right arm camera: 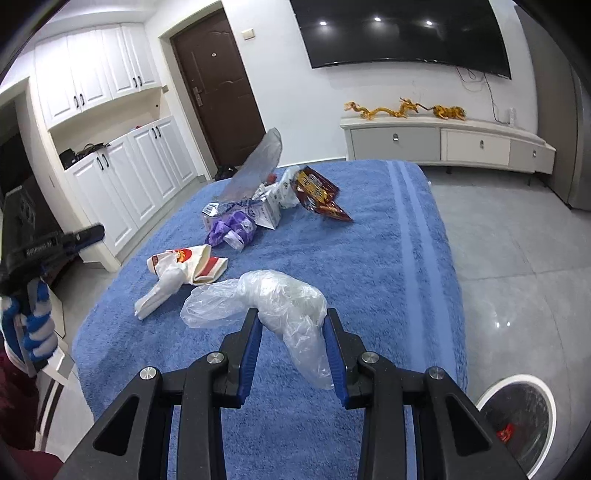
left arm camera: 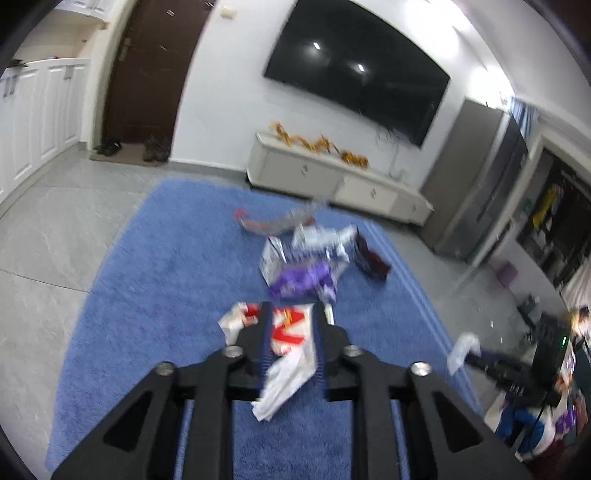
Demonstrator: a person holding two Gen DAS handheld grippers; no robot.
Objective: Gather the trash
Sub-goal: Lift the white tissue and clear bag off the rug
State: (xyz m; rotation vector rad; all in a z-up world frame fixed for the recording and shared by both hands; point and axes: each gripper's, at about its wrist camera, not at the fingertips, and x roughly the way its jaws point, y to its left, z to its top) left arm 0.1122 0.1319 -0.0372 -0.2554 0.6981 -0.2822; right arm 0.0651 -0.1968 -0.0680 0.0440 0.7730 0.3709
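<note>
The right claw (right arm camera: 291,325) pinches a crumpled clear plastic bag (right arm camera: 280,302) above the blue rug (right arm camera: 369,258); the white-rimmed bin (right arm camera: 517,417) sits down to its right. Swing there before letting go. The left claw (left arm camera: 290,321) looks spread around a white-and-red paper wrapper (left arm camera: 284,354), apparently lying on the rug; it needs a firmer squeeze.

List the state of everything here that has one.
left gripper, open, empty
right gripper, shut on clear plastic bag
red-and-white wrapper, lying on rug
trash bin, open, red scrap inside
door, shut
TV, off
</note>
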